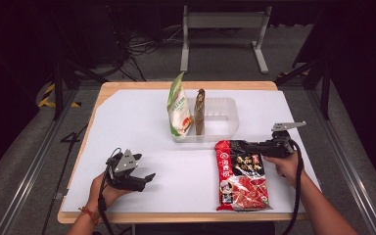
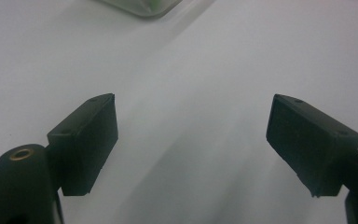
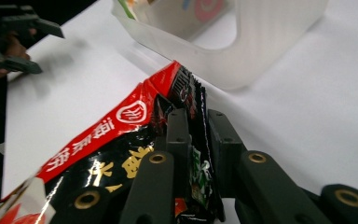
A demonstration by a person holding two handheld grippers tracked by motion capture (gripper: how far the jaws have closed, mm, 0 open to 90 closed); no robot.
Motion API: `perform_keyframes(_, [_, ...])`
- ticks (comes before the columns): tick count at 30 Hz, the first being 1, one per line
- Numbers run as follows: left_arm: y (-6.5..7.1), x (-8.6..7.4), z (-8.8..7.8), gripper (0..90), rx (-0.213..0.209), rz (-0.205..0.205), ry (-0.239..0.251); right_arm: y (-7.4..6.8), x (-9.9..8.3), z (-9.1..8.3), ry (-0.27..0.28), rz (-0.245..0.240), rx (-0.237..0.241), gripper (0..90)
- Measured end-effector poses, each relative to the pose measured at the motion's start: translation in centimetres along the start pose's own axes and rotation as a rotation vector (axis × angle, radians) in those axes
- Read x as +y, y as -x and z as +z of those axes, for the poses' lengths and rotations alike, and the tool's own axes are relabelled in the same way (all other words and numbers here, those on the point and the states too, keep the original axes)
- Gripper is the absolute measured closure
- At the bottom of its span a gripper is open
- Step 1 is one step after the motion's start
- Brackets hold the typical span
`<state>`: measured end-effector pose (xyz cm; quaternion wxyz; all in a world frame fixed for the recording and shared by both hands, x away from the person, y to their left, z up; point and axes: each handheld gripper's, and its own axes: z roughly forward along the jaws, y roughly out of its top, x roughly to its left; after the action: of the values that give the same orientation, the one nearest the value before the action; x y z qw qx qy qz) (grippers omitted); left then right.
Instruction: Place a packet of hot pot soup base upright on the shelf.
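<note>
Red-and-black glossy pouch (image 1: 240, 174) lies lower right of centre in the high view, right gripper (image 1: 245, 147) clamped on its top edge; step looks like grasp made, lift toward clear bin (image 1: 225, 120) next. Left gripper view: left gripper (image 2: 191, 135) wide open, empty. Right gripper view: crinkled pouch edge (image 3: 193, 140) pinched between jaws; needs firm hold, film is slippery.

left tool (image 1: 144, 176) agape, right tool (image 1: 247, 147) clamped

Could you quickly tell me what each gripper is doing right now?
Left gripper: open, holding nothing.
Right gripper: shut on the red packet.
</note>
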<state>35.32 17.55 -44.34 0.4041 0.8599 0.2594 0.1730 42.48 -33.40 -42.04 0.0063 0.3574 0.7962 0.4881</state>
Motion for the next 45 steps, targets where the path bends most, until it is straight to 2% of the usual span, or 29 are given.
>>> perform_keyframes(5, [0.0, 0.1, 0.0, 17.0, -0.003, -0.007, 0.007, -0.4, 0.0, -1.1, 0.037, 0.008, 0.031, 85.3])
perform_keyframes(8, [0.0, 0.1, 0.0, 17.0, -0.001, -0.009, 0.007, -1.1, 0.4, -1.7, 0.067, -0.002, 0.038, 85.9])
perform_keyframes(13, [-0.1, 0.0, -0.1, 16.3, 0.003, -0.011, 0.01, -2.7, 1.2, -2.5, 0.102, -0.065, 0.042, 86.5])
perform_keyframes(17, [-0.1, 0.1, -0.2, 16.3, 0.004, -0.014, 0.019, -3.6, 1.6, -2.9, 0.123, -0.094, 0.034, 87.1])
perform_keyframes(21, [0.0, 0.1, -0.2, 16.5, 0.002, -0.012, 0.017, -4.3, 2.1, -3.4, 0.157, -0.109, 0.046, 87.4])
perform_keyframes(30, [0.2, 0.3, -0.4, 16.5, 0.006, -0.004, 0.029, -5.6, 2.9, -4.6, 0.232, -0.158, 0.041, 87.8])
perform_keyframes(37, [0.1, 0.3, -0.7, 16.4, 0.016, -0.018, 0.051, -6.9, 3.6, -5.4, 0.264, -0.196, 0.052, 88.0])
perform_keyframes(43, [0.0, 0.3, -0.9, 16.3, 0.029, -0.022, 0.063, -7.8, 4.1, -5.9, 0.28, -0.223, 0.033, 88.2])
perform_keyframes(45, [-0.1, 0.3, -1.0, 15.8, 0.032, -0.035, 0.074, -8.0, 4.2, -6.0, 0.285, -0.23, 0.028, 88.3])
